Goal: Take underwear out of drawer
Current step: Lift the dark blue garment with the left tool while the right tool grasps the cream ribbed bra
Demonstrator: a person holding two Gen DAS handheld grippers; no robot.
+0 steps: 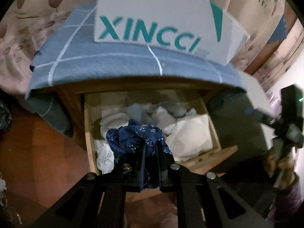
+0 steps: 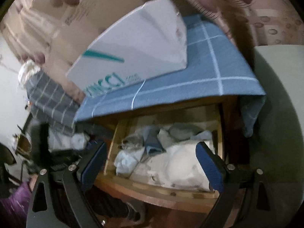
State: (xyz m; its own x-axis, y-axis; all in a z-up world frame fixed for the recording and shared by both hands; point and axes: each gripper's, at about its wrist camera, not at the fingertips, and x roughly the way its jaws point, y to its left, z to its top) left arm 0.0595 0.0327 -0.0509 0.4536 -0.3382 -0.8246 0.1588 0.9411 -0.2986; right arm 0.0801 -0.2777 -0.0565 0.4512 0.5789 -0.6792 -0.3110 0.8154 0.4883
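Observation:
My left gripper (image 1: pixel 151 142) is shut on dark blue patterned underwear (image 1: pixel 131 138), which is bunched above the front of the open wooden drawer (image 1: pixel 209 157). The drawer holds white and pale blue folded clothes (image 1: pixel 191 133). In the right wrist view the same drawer (image 2: pixel 155 188) is open below me, full of white and light blue garments (image 2: pixel 176 161). My right gripper (image 2: pixel 150 153) is open and empty, its blue pads (image 2: pixel 209 169) spread wide above the drawer's front edge. The right gripper also shows at the right of the left wrist view (image 1: pixel 285 131).
A blue checked cloth (image 1: pixel 114 66) covers the cabinet top, with a white box with teal lettering (image 1: pixel 161 19) standing on it. Cardboard boxes (image 1: pixel 266 9) stand behind. The floor is reddish brown (image 1: pixel 38 152). Grey checked fabric (image 2: pixel 49 98) hangs at the cabinet's left.

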